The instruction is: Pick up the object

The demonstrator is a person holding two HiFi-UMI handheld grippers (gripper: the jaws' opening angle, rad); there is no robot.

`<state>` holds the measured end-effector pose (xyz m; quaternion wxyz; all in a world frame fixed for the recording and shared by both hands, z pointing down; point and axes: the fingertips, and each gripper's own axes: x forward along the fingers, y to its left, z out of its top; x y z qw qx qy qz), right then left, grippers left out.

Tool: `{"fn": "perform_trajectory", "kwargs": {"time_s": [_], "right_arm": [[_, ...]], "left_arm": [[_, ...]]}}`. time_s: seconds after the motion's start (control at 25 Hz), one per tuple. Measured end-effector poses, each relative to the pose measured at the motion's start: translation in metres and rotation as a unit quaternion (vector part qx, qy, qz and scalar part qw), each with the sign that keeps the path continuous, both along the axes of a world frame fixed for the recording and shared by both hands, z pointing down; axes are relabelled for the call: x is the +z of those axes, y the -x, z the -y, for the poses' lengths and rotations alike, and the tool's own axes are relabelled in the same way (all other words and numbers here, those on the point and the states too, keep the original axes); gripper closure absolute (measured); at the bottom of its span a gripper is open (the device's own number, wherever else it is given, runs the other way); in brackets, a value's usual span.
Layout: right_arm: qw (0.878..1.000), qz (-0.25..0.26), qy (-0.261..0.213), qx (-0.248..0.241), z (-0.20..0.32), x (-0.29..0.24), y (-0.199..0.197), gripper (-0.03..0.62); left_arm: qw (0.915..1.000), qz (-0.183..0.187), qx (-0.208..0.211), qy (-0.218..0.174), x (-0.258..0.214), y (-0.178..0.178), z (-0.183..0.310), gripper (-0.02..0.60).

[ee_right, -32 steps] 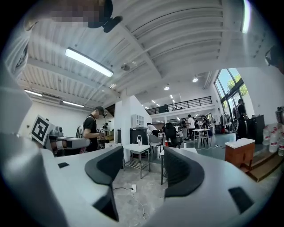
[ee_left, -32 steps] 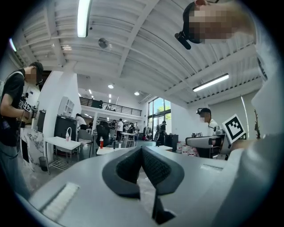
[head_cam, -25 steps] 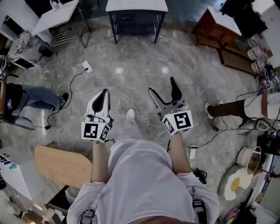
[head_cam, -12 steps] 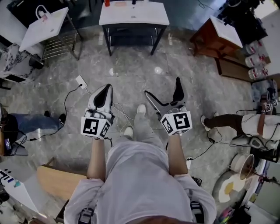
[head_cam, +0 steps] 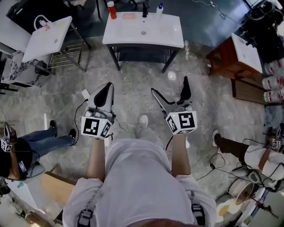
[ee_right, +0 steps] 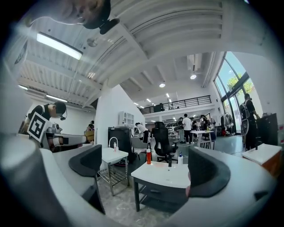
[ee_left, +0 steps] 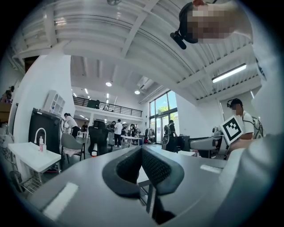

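Note:
A white table [head_cam: 143,31] stands ahead on the grey floor, carrying a red bottle [head_cam: 111,9], a dark bottle [head_cam: 144,9] and a white bottle with a blue cap [head_cam: 159,9]. Both grippers hang in the air well short of it. My left gripper [head_cam: 106,87] is shut with nothing in it; in the left gripper view its pads [ee_left: 153,166] meet. My right gripper [head_cam: 170,87] is open wide and empty. In the right gripper view the table [ee_right: 155,175], red bottle [ee_right: 148,156] and white bottle [ee_right: 180,158] show far off between its pads [ee_right: 208,173].
A second white table [head_cam: 46,37] with a wire rack stands at the back left. A brown cabinet [head_cam: 230,57] is at the right. Cables and a power strip [head_cam: 85,94] lie on the floor by the walker's feet. People sit at both sides.
The person has walked forward, so the white table and its bottles have come closer and fully into view. The right gripper's jaws have spread wider. The left gripper stays shut.

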<state>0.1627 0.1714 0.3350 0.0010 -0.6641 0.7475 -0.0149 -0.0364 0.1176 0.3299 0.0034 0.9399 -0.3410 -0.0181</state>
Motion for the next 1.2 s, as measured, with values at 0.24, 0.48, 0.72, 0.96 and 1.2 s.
{"fn": "perform_trajectory", "kwargs": {"time_s": [0.24, 0.48, 0.72, 0.96, 1.2], "right_arm": [[0.999, -0.018, 0.006, -0.029, 0.132, -0.005, -0.046, 0.005], [0.997, -0.038, 0.024, -0.056, 0.273, 0.017, -0.055, 0.017], [0.992, -0.066, 0.072, -0.077, 0.444, 0.070, -0.051, 0.034], [0.974, -0.127, 0.155, -0.108, 0.615, 0.148, -0.031, 0.068], [0.923, -0.228, 0.252, -0.178, 0.724, 0.256, -0.029, 0.108]], "left_arm": [[0.9996, 0.009, -0.021, 0.014, 0.010, -0.048, 0.106, 0.581], [0.9989, 0.005, -0.037, 0.027, 0.033, -0.060, 0.231, 0.581], [0.9988, -0.006, -0.037, 0.031, 0.052, -0.068, 0.386, 0.581], [0.9974, 0.005, -0.022, 0.069, 0.077, -0.063, 0.526, 0.581], [0.9923, 0.023, -0.042, 0.114, 0.111, -0.054, 0.595, 0.581]]}}
